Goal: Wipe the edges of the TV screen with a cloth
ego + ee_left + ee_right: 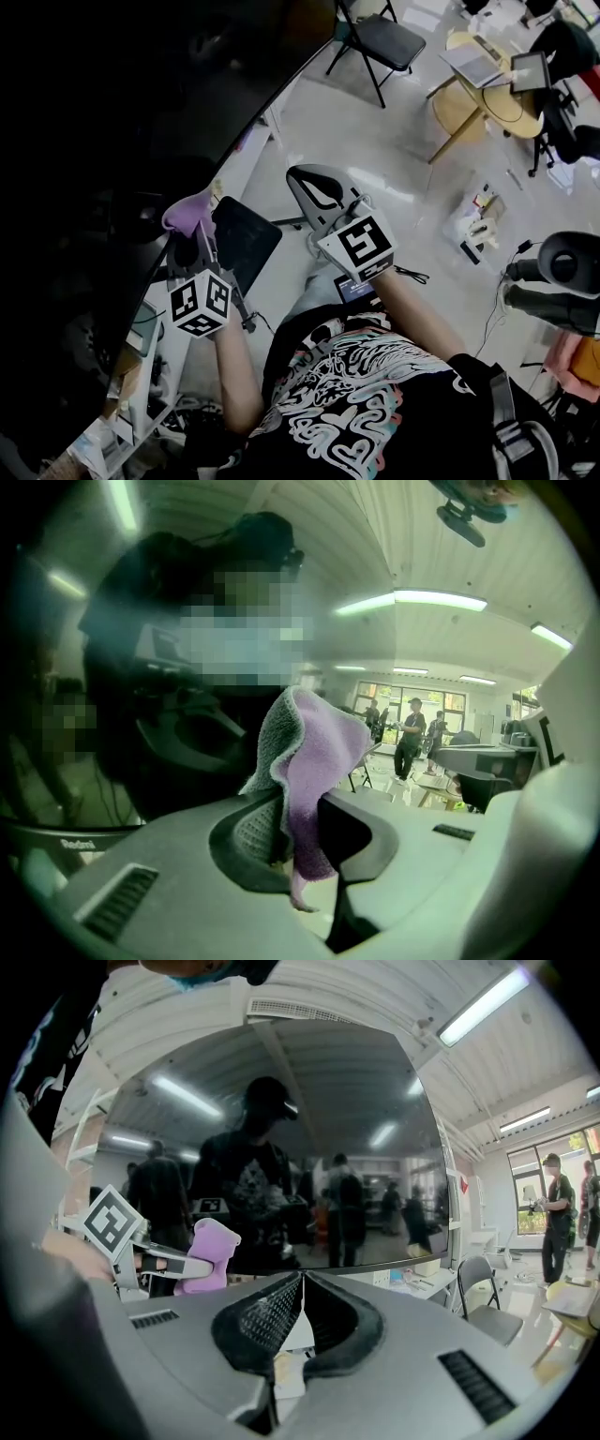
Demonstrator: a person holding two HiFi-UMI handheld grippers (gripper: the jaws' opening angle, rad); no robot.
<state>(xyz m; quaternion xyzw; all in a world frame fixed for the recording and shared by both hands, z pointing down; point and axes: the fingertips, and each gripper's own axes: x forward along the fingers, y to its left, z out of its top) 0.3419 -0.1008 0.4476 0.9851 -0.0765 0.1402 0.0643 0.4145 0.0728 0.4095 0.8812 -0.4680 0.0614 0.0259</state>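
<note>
Fuzzy purple cloth (319, 747) pinched in the left gripper (298, 806) jaws.
The right gripper (300, 1283), jaws clenched empty, alone views the whole glossy TV screen (309, 1101).

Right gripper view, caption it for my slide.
Shut, empty right gripper faces the TV screen; left gripper holds a purple cloth near its lower edge.

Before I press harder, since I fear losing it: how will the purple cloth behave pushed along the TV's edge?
Probably floppy: the cloth folds and droops above the left gripper, shut on it. Likely light, since that narrow pinch holds it up. Its nubby weave should grip rather than slide, though the loose part may bunch.
</note>
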